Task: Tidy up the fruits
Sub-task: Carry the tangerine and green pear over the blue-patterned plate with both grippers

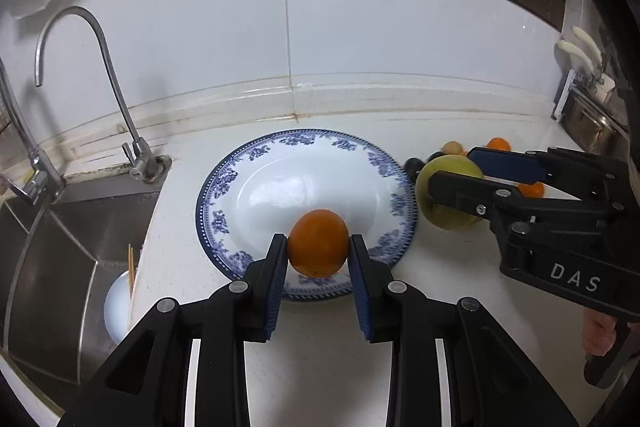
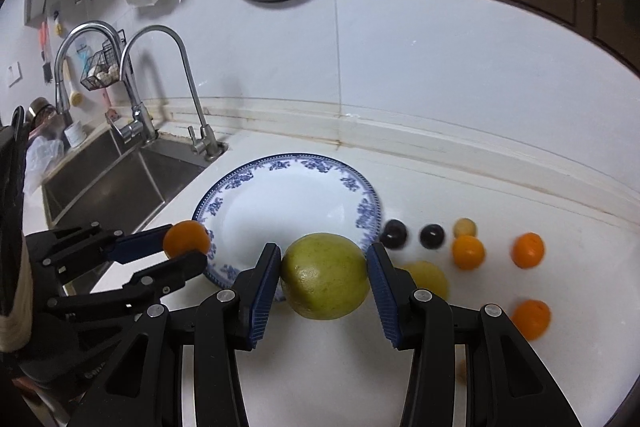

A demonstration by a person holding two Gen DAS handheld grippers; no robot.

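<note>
The left tool [image 1: 319,247] pinches a small orange [image 1: 318,243] across its middle above the near rim of the blue-patterned plate [image 1: 240,163]; the right tool [image 2: 324,277] clamps a larger green fruit [image 2: 325,275] at the plate's right edge. Both look firm, smooth-skinned and liable to roll. More fruit dots the tabletop [image 2: 500,195].

Black tongs [image 1: 319,247], blue pads (silver screws), "DAS" mark.
</note>
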